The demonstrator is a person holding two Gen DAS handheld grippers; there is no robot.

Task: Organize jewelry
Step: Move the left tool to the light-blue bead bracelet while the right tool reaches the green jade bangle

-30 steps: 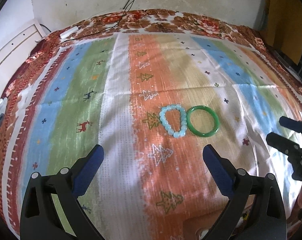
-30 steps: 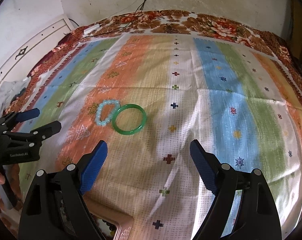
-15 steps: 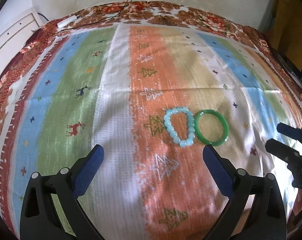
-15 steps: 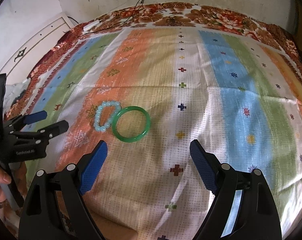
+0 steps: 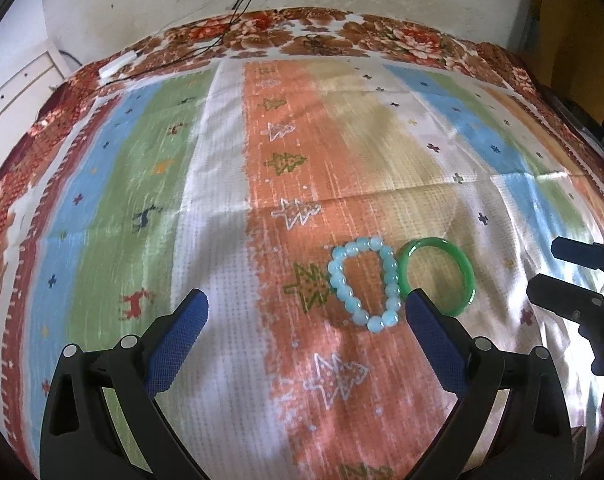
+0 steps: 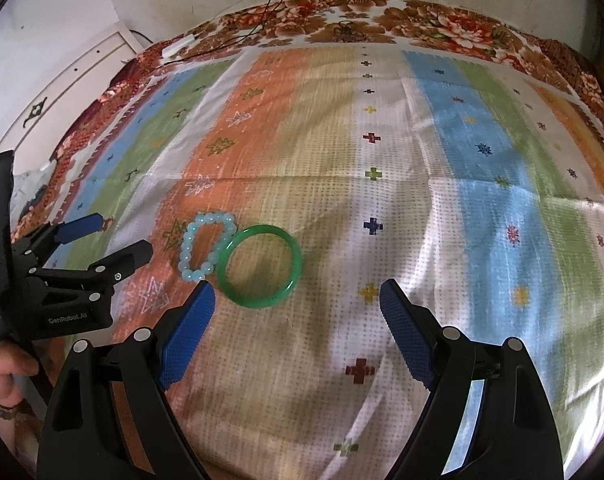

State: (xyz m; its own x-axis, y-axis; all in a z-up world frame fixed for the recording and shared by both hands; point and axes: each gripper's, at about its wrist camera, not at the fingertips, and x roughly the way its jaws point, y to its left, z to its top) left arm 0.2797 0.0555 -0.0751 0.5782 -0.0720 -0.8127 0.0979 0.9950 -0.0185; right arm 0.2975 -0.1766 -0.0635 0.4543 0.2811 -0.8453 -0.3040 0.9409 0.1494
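Observation:
A light blue bead bracelet (image 5: 364, 284) lies flat on the striped cloth, touching a green bangle (image 5: 462, 264) on its right. My left gripper (image 5: 306, 304) is open and empty, its right finger just short of both pieces. In the right wrist view the bead bracelet (image 6: 190, 248) and the bangle (image 6: 296, 256) lie just ahead of my right gripper's left finger. My right gripper (image 6: 296, 300) is open and empty above the cloth. The left gripper (image 6: 110, 240) shows at that view's left edge, the right gripper (image 5: 550, 264) at the left view's right edge.
The striped patterned cloth (image 5: 142, 184) covers a bed with a floral border (image 5: 342, 36). Black cables (image 5: 230, 24) and a white plug strip (image 5: 118, 64) lie at the far edge by the wall. A white cabinet (image 6: 62, 92) stands at the left.
Both grippers have moved forward and lower toward the bracelets, which now sit closer to the fingers. The jewelry itself has not moved. A box edge seen at the bottom earlier is out of view.

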